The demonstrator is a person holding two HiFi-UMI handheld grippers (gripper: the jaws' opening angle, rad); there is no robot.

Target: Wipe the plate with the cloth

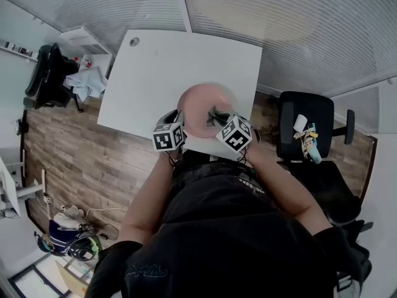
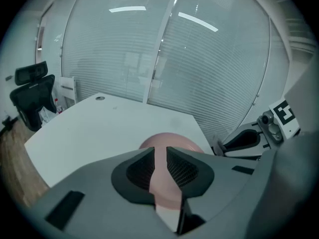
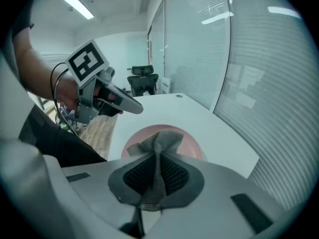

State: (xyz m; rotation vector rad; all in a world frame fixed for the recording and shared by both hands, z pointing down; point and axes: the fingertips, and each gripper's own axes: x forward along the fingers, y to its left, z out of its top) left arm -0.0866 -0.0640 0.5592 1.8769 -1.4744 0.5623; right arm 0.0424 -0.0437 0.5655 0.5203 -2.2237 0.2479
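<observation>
Closest to my lens, the right gripper (image 3: 157, 176) had its jaws clamped on a grey knitted cloth (image 3: 162, 143), with a fold standing up beyond them. The round pink plate (image 3: 192, 144) lay flat on the white table (image 2: 99, 128), ahead of and below both grippers. The left gripper (image 2: 160, 171) stood slightly parted, gripping nothing. I judged the cloth needed lowering straight onto the plate.

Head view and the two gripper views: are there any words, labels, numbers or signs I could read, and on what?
No text can be read anywhere.
Left cube: black-and-white square pattern, no letters.
Right cube: the same.
Logo on the dark shirt: too blurred to read.
</observation>
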